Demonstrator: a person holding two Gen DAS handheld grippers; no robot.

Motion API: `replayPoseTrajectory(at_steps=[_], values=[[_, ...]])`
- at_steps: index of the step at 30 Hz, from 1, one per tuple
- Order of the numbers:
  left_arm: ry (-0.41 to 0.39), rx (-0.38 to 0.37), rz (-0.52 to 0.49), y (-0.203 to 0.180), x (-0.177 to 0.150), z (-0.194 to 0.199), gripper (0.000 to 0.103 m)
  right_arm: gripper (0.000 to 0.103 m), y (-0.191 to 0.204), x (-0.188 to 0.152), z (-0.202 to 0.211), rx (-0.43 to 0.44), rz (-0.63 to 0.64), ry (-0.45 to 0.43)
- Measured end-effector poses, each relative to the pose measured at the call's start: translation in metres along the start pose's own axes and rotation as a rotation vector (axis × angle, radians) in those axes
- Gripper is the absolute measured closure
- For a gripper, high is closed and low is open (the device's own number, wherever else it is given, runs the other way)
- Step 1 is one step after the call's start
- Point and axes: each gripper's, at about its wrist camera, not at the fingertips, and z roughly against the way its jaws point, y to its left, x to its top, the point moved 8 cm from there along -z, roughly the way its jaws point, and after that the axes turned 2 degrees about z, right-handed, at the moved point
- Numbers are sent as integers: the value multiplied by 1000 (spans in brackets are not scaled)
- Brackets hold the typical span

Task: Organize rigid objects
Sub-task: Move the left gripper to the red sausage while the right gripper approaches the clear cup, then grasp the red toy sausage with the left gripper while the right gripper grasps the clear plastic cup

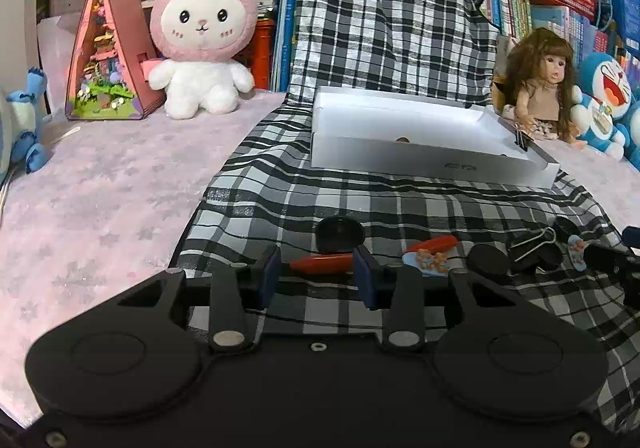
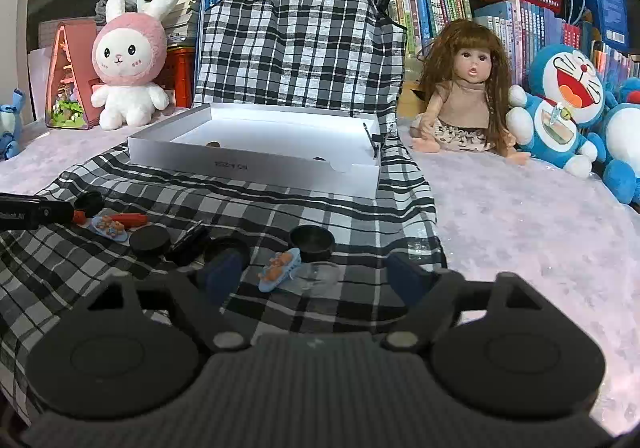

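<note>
On the black-and-white checked cloth (image 1: 280, 183) lies a red hair clip (image 1: 320, 263). My left gripper (image 1: 318, 274) is shut on it, one blue pad at each end. A second red clip (image 1: 434, 244), a blue clip with bears (image 1: 430, 260), black round caps (image 1: 488, 260) and a black binder clip (image 1: 532, 248) lie to its right. My right gripper (image 2: 316, 272) is open. Another blue bear clip (image 2: 280, 268) and a clear disc (image 2: 320, 274) lie loose between its pads, with a black cap (image 2: 312, 242) just beyond. A shallow white box (image 2: 256, 167) sits further back.
A rabbit plush (image 1: 204, 47) and a triangular miniature house (image 1: 108, 55) stand at the back left. At the right sit a doll (image 2: 464, 87) and blue cat plushes (image 2: 560, 99). Books line the back. Pink cloth (image 2: 520, 232) covers both sides.
</note>
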Motion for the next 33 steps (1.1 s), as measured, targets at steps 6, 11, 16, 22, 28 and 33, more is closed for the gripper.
replayPoseTrajectory(at_steps=[6,11,16,22,28,33], values=[[17,-4,-38,-9,-5,-6,64,37,2,-3,-2,-17,33,21],[14,0,-84,-14,-8,-12,62,43,5,-3,-2,-15,48,26],[11,-7,-103,-16,-7,-16,61,47,5,-3,-3,-28,48,26],[10,-16,-113,-16,-5,-20,60,54,0,-3,0,-53,32,11],[16,-28,-141,-7,-11,-7,57,56,-9,-2,1,-81,7,0],[13,-5,-157,3,-14,1,54,60,-9,-3,-1,-89,1,0]])
